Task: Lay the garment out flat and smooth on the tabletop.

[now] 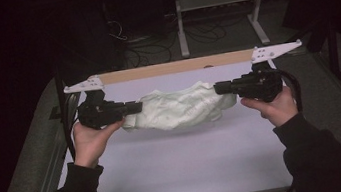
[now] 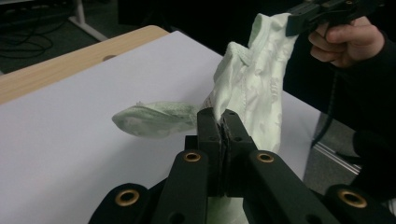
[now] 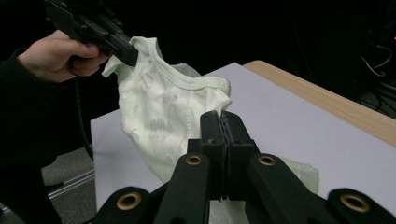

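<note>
A pale green garment (image 1: 180, 107) hangs stretched between the two grippers above the far half of the table (image 1: 184, 170), closer to the far edge than to the near one. It sags in the middle like a hammock, its fabric crumpled and folded, and its lowest folds come close to the white tabletop; whether they touch it cannot be told. A ribbed hem runs along its upper edge in the right gripper view.

The left gripper (image 1: 135, 107) pinches the garment's left end, its jaws pressed together on the cloth; in the left gripper view the fabric rises from between the closed black jaws. The right gripper (image 1: 218, 88) pinches the right end in the same way, jaws clamped tight on a fold.

Each gripper sits in one of the person's hands, the forearms in dark sleeves coming in over the near edge. A wooden strip (image 1: 174, 67) lines the far edge of the table, with a white bracket (image 1: 83, 84) at the far left corner and another white bracket (image 1: 276, 51) at the far right corner.
</note>
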Motion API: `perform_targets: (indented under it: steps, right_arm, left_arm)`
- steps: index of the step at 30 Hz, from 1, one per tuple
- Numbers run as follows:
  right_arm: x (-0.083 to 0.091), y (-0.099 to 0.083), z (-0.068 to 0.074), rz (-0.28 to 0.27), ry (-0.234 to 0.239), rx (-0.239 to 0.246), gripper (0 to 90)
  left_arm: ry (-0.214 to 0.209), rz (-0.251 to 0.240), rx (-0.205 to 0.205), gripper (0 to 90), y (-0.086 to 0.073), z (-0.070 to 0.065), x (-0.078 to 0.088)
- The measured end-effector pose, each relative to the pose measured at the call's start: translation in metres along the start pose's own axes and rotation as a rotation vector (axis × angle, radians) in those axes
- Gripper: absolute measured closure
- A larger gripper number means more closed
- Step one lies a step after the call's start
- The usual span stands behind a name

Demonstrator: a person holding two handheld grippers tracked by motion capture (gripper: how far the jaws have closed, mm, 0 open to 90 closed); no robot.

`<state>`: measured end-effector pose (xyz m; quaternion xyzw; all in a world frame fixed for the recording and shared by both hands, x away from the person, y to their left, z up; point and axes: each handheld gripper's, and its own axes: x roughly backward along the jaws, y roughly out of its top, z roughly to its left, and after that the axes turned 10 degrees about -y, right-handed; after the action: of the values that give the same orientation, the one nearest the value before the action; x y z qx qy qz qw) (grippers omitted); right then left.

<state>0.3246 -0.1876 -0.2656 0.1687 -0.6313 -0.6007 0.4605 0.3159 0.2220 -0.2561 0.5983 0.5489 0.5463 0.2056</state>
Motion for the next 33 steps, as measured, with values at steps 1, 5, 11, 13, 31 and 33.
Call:
perform_targets:
  steps: [1, 5, 11, 13, 31, 33]
  right_arm:
    - [0.001, -0.002, 0.002, 0.005, 0.0, 0.005, 87.4]
    - [0.001, -0.017, 0.006, 0.042, 0.013, 0.007, 87.4]
    - [0.008, -0.047, 0.015, 0.084, 0.069, -0.009, 87.4]
    - [0.013, -0.055, 0.019, 0.081, 0.095, -0.023, 87.4]
    - [-0.081, -0.049, -0.056, 0.218, 0.003, -0.089, 86.8]
    - [-0.106, -0.047, -0.082, 0.177, -0.118, -0.135, 70.5]
  left_arm:
    - [0.005, 0.002, -0.004, 88.1, -0.004, -0.002, -0.001]
    - [-0.023, -0.016, 0.01, 88.1, -0.021, -0.007, -0.003]
    - [-0.063, 0.027, 0.041, 88.1, -0.05, -0.021, -0.007]
    - [-0.083, 0.029, 0.066, 88.1, -0.057, -0.026, -0.007]
    - [-0.11, -0.06, 0.481, 76.4, -0.062, 0.114, -0.05]
    - [-0.019, -0.119, 0.503, 57.2, -0.06, 0.141, -0.053]
